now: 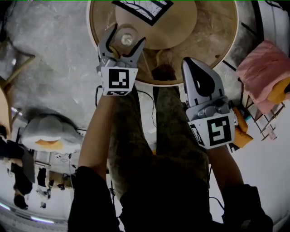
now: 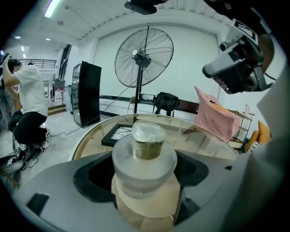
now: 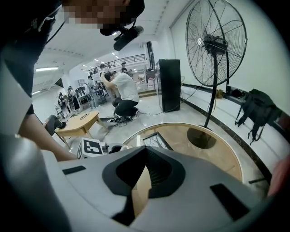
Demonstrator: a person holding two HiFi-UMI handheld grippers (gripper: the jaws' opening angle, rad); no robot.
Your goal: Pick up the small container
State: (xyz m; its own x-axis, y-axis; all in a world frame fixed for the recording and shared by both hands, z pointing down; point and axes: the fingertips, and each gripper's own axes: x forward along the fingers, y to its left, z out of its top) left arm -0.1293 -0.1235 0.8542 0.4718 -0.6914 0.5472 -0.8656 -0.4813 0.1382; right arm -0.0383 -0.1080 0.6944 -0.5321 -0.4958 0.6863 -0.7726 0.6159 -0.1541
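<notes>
Left hand-held gripper [image 1: 127,35] spread, one jaw on each side of the container [image 2: 144,156]; contact with its wall not certain from either view. Container upright on the worktop [image 1: 213,36], close to the rim nearest the person: clear round body, gold neck, pale cap on top. Set deep between the jaws, wide body level with the pads.

For a good grasp: close slowly and evenly, landing both jaws on the round body at once; otherwise a likely skid sideways across a top judged smooth and glossy. Take the wide body, not the narrower neck or cap, probably a poorer hold. Keep the jaws level with the worktop to avoid tipping the container on closing. Squeeze only enough to hold; judged light and slippery rather than heavy. Then lift straight up, clear of the rim, before any move sideways.

Left forearm [image 1: 97,136] stretched straight forward from the body, wrist in line, marker cube [image 1: 118,80] facing up. Right hand-held gripper [image 1: 192,68] pressed together with nothing in it, tip at the worktop's near rim, body back over the person's leg [image 1: 170,122], pointing the same way as the left. No part in this step; best kept out of the way.

Farther out on the worktop, a black frame [image 1: 142,9], well apart from the container. Beyond, a fan [image 2: 144,56] on its stand and a pink cloth [image 1: 260,68] draped off to the right.
</notes>
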